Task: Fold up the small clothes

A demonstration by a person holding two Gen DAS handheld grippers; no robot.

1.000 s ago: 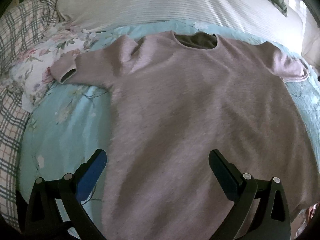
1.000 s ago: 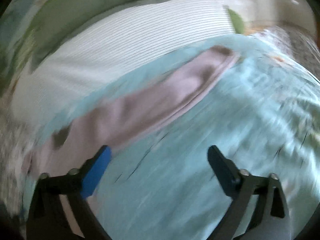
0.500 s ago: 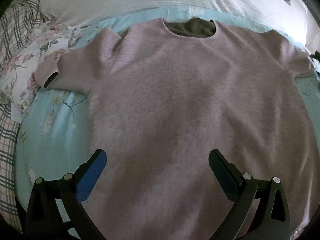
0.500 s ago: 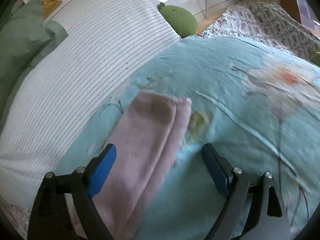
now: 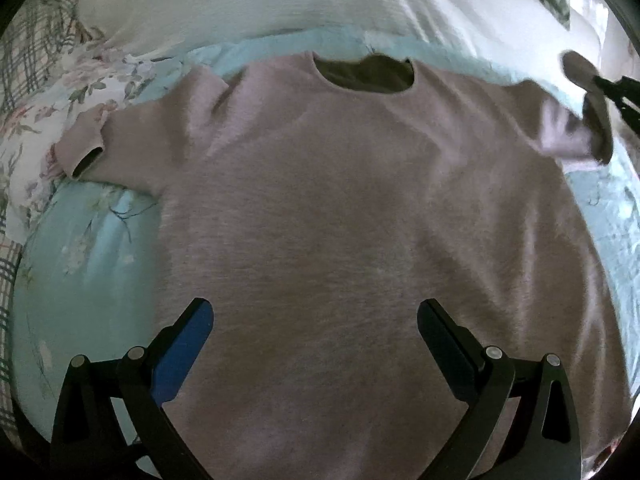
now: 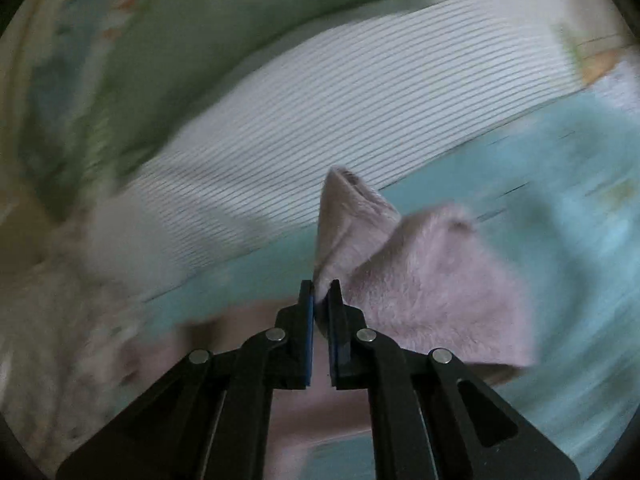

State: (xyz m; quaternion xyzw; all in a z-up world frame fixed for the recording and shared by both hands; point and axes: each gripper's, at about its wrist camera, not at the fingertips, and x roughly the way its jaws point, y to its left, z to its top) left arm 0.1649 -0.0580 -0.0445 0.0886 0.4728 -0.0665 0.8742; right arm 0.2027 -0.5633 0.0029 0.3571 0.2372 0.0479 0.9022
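Observation:
A fuzzy pink short-sleeved sweater point(image 5: 352, 216) lies flat, front up, on a light blue floral bedspread point(image 5: 92, 248), neck hole toward the pillows. My left gripper point(image 5: 314, 320) hovers open over the sweater's lower body, nothing between its fingers. My right gripper point(image 6: 320, 292) is shut on the cuff of the sweater's right sleeve point(image 6: 420, 276), which it holds lifted off the bedspread. In the left wrist view the raised right sleeve point(image 5: 576, 120) shows at the far right edge with the right gripper's black fingers point(image 5: 612, 84) on it. The left sleeve point(image 5: 92, 144) lies flat.
A white striped pillow point(image 6: 340, 120) runs along the head of the bed, with a green pillow point(image 6: 200, 40) behind it. A floral cloth point(image 5: 60, 104) and a plaid cloth point(image 5: 28, 40) lie at the left of the bed.
My right gripper went from open around the right sleeve to shut on its cuff and lifted it. The left gripper stayed open over the sweater, drifting slightly.

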